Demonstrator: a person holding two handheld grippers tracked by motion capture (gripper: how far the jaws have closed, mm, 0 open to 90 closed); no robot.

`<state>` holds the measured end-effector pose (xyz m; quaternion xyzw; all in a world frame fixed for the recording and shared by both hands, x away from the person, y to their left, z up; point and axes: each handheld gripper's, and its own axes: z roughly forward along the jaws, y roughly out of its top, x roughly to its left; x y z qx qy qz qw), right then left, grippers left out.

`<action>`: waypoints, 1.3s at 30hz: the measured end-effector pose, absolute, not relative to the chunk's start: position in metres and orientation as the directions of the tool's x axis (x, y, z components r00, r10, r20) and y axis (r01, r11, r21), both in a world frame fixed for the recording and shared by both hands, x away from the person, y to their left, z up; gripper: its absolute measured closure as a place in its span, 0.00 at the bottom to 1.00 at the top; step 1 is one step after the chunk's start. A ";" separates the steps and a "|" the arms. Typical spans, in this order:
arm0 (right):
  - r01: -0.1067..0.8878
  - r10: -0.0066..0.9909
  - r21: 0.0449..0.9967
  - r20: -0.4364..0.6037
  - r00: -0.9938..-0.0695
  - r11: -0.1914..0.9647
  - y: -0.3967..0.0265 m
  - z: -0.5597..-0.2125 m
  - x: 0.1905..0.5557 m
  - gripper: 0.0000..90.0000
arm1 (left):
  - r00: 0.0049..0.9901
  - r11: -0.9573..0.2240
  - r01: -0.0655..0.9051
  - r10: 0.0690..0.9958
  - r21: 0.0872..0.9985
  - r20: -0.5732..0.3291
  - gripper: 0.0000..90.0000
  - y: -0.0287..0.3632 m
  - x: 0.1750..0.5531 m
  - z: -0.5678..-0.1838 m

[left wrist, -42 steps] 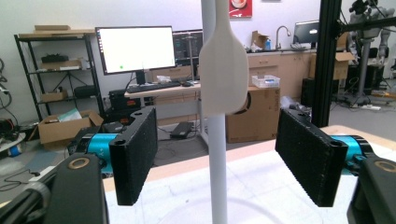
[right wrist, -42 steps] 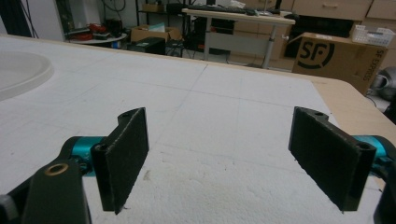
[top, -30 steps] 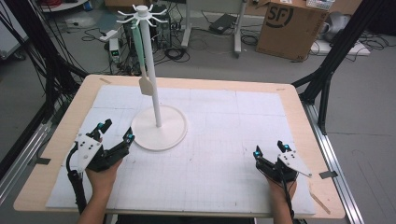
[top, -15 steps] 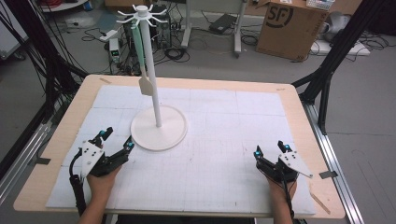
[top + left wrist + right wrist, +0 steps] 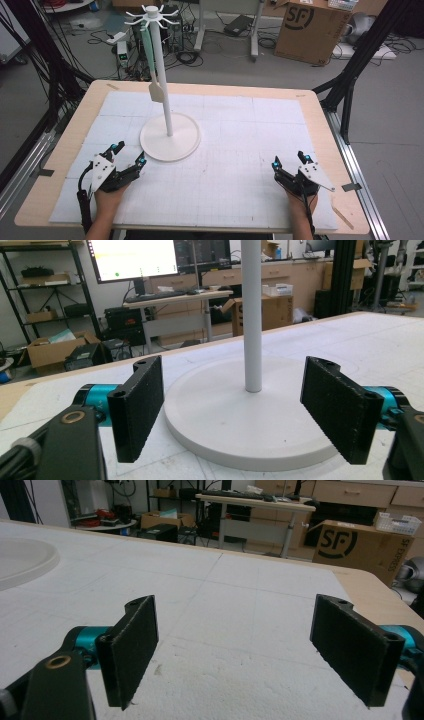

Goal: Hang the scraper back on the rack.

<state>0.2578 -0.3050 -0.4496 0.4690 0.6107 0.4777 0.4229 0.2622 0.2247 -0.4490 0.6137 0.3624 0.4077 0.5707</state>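
High view: the left gripper [image 5: 128, 154] rests near the white stand [image 5: 170, 137], jaws spread and empty; the right gripper [image 5: 289, 161] likewise, well apart.

Left gripper view: the stand's top is cut off.

Right gripper view: only the base's edge [image 5: 25, 562] shows on the surface [image 5: 240, 610].

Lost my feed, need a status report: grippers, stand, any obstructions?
Left gripper open, empty, facing the stand. Right gripper open, empty, resting over the mat. Spatula hangs on the stand. Nothing in the way.
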 end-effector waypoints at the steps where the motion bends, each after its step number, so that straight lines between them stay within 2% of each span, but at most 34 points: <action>1: 0.168 0.977 0.980 -0.070 -0.199 0.104 -0.305 -0.450 0.258 0.20 | 0.408 -0.086 -0.013 0.909 0.996 0.084 0.29 0.225 0.263 -0.450; 18: 0.168 0.977 0.981 -0.062 -0.204 0.097 -0.305 -0.450 0.257 0.20 | 0.451 -0.105 -0.004 0.888 0.994 0.096 0.30 0.225 0.264 -0.453; 39: 0.185 0.977 0.978 -0.061 -0.205 0.099 -0.305 -0.449 0.259 0.20 | 0.437 -0.102 -0.002 0.895 0.995 0.093 0.30 0.224 0.264 -0.453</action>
